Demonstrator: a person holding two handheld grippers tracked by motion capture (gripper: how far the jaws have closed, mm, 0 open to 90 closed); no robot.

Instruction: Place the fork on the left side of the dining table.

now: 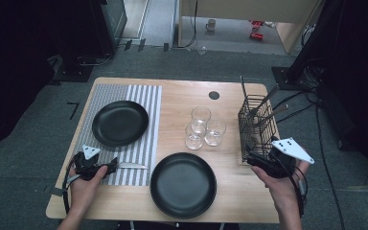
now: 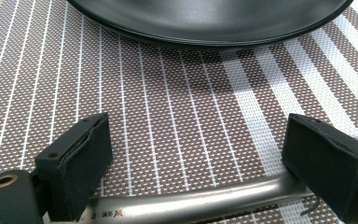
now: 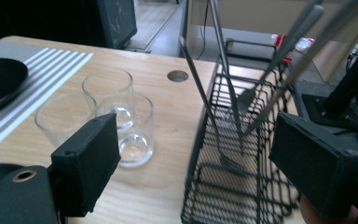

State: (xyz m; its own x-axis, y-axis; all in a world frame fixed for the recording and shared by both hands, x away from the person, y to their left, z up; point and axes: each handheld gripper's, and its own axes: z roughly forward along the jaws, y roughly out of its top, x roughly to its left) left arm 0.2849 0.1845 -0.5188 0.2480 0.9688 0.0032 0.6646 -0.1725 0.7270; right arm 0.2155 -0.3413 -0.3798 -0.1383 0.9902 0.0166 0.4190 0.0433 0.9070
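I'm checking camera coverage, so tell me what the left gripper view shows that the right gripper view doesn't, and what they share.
Left gripper view alone: a knife lying on the mat between the left gripper's open jaws, untouched by the pads.

Right gripper view alone: three glasses, the wire basket holding cutlery, the bare wooden table, and the right gripper's open, empty jaws just in front of the basket.

Both: the striped mat with a black plate on it.

Table (image 1: 230,191), placemat (image 1: 143,96), 3 glasses (image 1: 201,127), basket (image 1: 258,129)
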